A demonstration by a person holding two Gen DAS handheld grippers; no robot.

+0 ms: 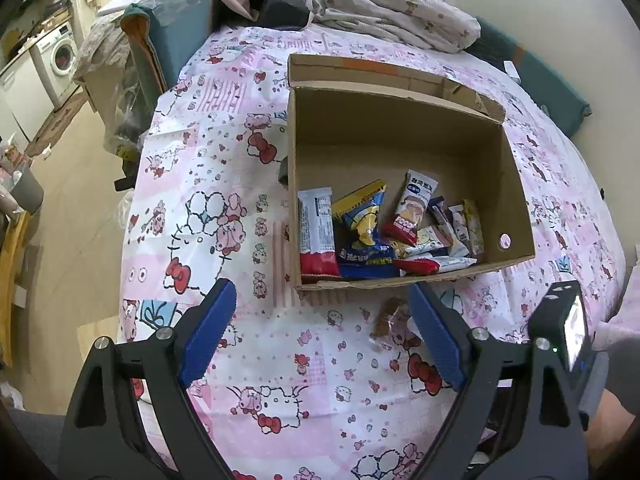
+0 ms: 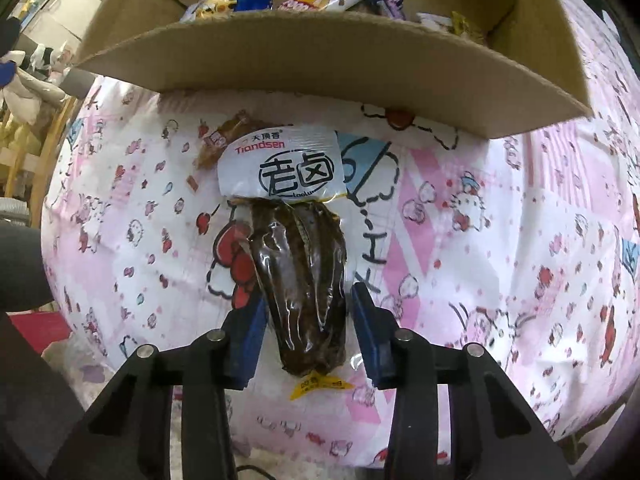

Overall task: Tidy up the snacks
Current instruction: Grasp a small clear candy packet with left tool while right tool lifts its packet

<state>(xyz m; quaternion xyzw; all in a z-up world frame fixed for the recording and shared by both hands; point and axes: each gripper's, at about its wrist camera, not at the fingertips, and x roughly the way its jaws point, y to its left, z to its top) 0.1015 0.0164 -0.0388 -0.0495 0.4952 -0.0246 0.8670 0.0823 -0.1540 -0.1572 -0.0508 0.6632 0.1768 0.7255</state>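
A vacuum pack of dark braised snack (image 2: 304,256) with a white label lies on the pink cartoon cloth (image 2: 500,240), just in front of the cardboard box (image 2: 320,64). My right gripper (image 2: 308,296) points down over it, with a blue pad on each side of its lower half. The left pad is at the pack's edge and a thin gap shows at the right pad. A small brown wrapped snack (image 1: 386,318) lies by the box's near wall. My left gripper (image 1: 320,292) hangs open above the cloth with nothing between its fingers. Several wrapped snacks (image 1: 372,232) lie in the box (image 1: 400,100).
The box's far flap (image 1: 360,72) stands up. Crumpled bedding (image 1: 392,8) is piled beyond the box. The cloth-covered surface drops off on the left to a bare floor (image 1: 72,220), with a washing machine (image 1: 60,56) far back.
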